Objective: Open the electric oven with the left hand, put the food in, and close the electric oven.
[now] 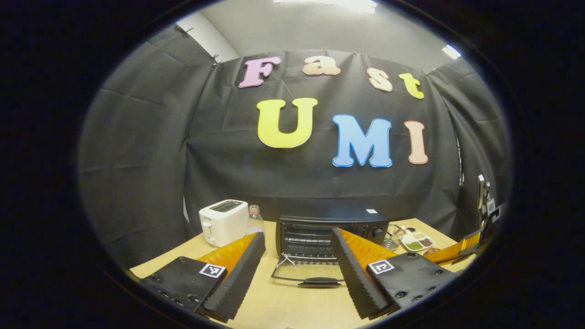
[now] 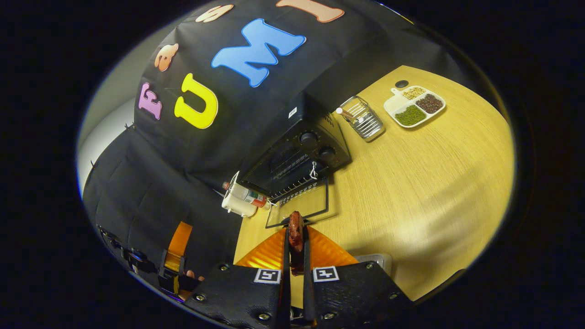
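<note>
Oven [image 1: 331, 228] door [image 1: 306, 274] lies flat on the wooden table [image 2: 425, 183], so loading is my step. My right gripper [image 2: 295, 237] clamps a thin reddish-brown strip of food [image 2: 295, 230] above it; my left gripper [image 1: 297, 256] hangs spread, empty. Next: carry the strip onto the wire rack.

A wooden table [image 2: 425, 183] carries the oven [image 1: 331, 228], toaster [image 1: 223, 221], bottle [image 1: 255, 220], wire basket [image 2: 363, 118] and divided dish [image 2: 414, 106].

Right gripper's closed fingers [image 2: 287, 256] are concealing most of the reddish food [image 2: 295, 230]; oven [image 1: 331, 228] interior is remaining too dark to resolve.
</note>
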A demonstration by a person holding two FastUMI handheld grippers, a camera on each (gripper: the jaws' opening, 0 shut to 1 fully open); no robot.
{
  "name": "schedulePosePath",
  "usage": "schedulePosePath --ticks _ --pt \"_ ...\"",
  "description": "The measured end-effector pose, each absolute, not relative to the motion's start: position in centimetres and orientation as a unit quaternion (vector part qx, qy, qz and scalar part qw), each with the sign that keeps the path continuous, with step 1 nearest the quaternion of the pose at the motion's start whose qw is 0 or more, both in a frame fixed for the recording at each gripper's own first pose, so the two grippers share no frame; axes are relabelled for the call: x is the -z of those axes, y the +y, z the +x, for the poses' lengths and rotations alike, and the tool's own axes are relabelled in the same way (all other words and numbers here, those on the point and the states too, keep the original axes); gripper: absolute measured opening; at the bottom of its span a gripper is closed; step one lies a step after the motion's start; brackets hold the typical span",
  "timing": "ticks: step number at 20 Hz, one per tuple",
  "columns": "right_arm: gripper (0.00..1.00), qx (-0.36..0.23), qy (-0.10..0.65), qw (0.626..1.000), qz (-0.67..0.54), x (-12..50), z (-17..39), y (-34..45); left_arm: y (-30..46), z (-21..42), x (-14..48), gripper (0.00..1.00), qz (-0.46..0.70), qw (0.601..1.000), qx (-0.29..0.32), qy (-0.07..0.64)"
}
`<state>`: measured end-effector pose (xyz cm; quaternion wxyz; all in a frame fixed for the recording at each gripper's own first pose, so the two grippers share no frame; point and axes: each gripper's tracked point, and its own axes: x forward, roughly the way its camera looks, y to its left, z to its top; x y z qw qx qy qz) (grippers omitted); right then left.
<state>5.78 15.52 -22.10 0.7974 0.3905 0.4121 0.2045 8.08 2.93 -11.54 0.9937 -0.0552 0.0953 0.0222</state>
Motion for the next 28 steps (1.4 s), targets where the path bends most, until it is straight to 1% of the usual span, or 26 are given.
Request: schedulePosePath --ticks 3,4,13,21,22,23,24,28 --pt "0.11 -0.207 0.406 0.796 0.399 22.0 7.9 17.6 5.5 8.8 11.7 0.98 -0.049 0.994 -0.033 0.096" --pt "0.11 -0.206 0.404 0.795 0.402 22.1 8.5 18.3 6.4 9.1 11.8 1.0 -0.048 0.993 -0.037 0.097" --pt "0.11 -0.177 0.368 0.802 0.436 22.8 15.8 23.3 12.1 11.4 13.1 1.0 -0.041 0.992 -0.057 0.105" --pt "0.11 -0.167 0.354 0.796 0.462 24.6 20.5 28.2 15.4 12.1 14.3 1.0 -0.045 0.99 -0.071 0.115" --pt "0.11 -0.165 0.352 0.797 0.462 24.7 21.0 28.8 15.6 12.2 14.7 0.98 -0.049 0.989 -0.073 0.118" --pt "0.11 -0.163 0.347 0.799 0.463 24.8 21.6 29.3 15.8 12.1 15.0 0.98 -0.054 0.988 -0.074 0.121" --pt "0.11 -0.161 0.34 0.801 0.467 24.9 22.2 29.9 16.2 12.0 15.2 1.0 -0.056 0.988 -0.075 0.125" --pt "0.11 -0.146 0.33 0.801 0.478 26.1 25.0 31.5 17.4 11.9 16.0 1.0 -0.059 0.986 -0.082 0.132"
